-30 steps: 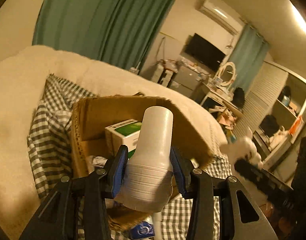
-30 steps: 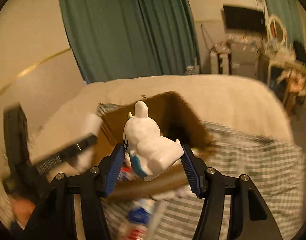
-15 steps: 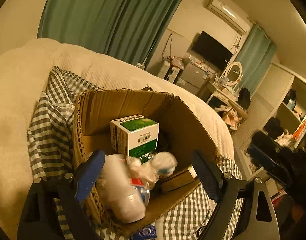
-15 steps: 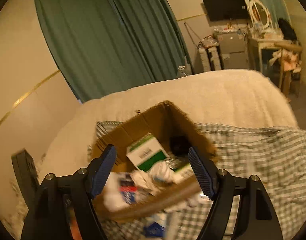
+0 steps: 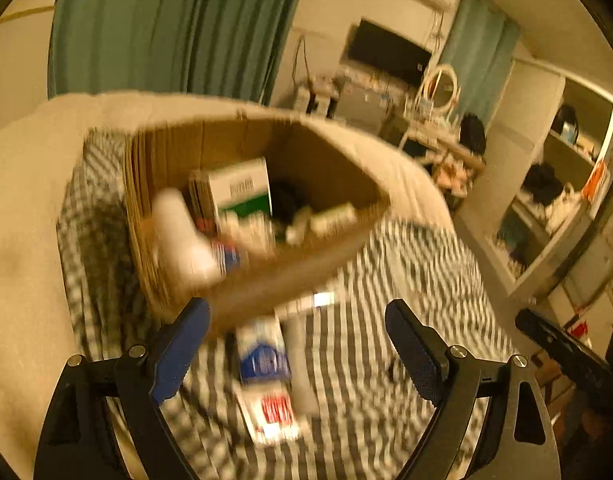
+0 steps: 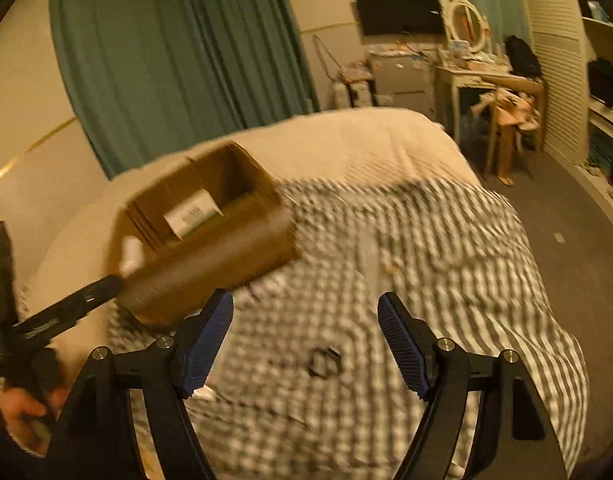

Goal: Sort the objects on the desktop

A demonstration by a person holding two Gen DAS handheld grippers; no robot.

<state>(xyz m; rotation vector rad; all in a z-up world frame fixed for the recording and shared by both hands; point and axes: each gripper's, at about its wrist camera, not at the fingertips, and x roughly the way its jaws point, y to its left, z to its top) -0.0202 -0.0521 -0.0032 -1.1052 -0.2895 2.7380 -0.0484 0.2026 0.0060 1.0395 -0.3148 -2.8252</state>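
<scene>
**Both jaws wide apart above the checked cloth**

The left gripper (image 5: 296, 344) has its jaws spread wide with nothing between them, the ribbed blue pads (image 5: 178, 354) facing each other over the gingham. The right gripper (image 6: 304, 340) is the same: jaws far apart and empty, black angular arms splaying back toward the camera. In the right wrist view a hand (image 6: 24, 406) grips the handle of the left tool at the lower left.

The landmark is the cardboard box (image 5: 290, 272), brown, corrugated, open-topped, sitting on the checked cloth (image 6: 446, 280) spread over a pale bed (image 6: 366, 140). Inside the box, a white and green carton (image 5: 242, 188) stands toward the back wall, a white rounded bottle (image 5: 182, 240) lies at its left, and smaller pieces crowd the front (too blurred to name). Just in front of the box, on the cloth, lies a flat blue, white and red packet (image 5: 266, 380). Further from the box, in front of the right jaws, a small dark ring (image 6: 324, 362) rests on the cloth.
</scene>
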